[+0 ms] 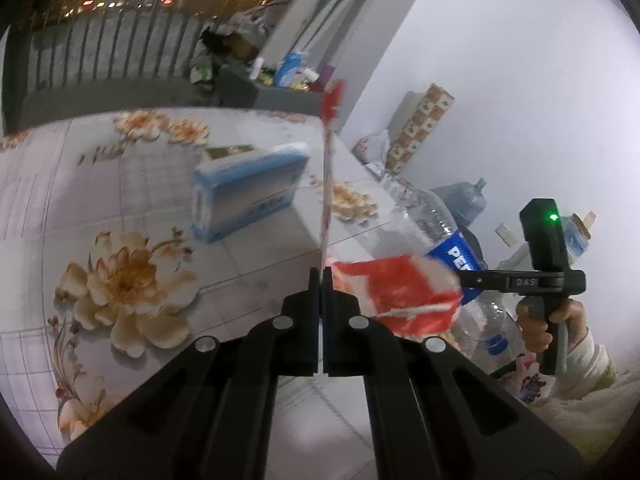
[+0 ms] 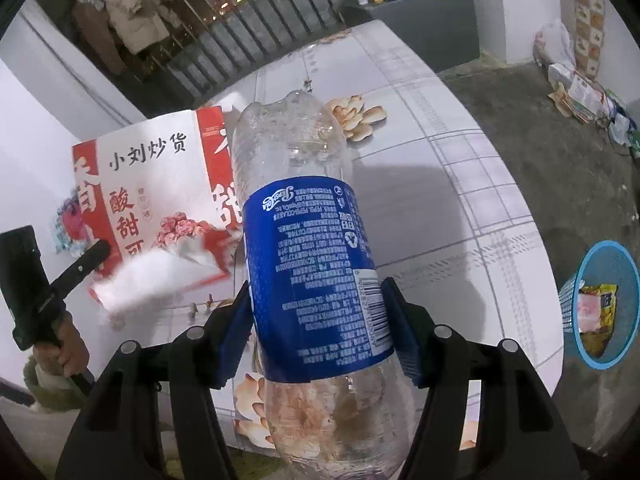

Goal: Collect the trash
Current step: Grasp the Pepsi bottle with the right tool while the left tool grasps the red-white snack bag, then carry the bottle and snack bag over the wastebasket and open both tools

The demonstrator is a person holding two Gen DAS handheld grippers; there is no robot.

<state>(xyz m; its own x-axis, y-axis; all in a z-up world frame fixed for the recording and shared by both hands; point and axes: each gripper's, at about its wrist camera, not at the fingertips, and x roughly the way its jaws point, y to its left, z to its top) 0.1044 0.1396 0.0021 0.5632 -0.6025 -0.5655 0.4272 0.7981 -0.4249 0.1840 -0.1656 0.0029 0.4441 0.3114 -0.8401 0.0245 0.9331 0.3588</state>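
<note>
Already the empty cola bottle (image 2: 312, 264) sits pinched in the right gripper (image 2: 320, 320) above the desk (image 2: 460, 208); the left gripper (image 1: 321, 276) nips a red snack bag (image 2: 156, 196) edgewise. Likely the smooth bottle could slip. On the floor off the desk's right edge, a blue basket (image 2: 624, 272) holds wrappers.

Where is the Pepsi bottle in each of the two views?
Left wrist view: the Pepsi bottle is at right of centre, past the table edge, partly behind the red bag.
Right wrist view: the bottle fills the centre, clamped at its blue label by the right gripper.
Shared landmark: the red bag, held by the left gripper.
</note>
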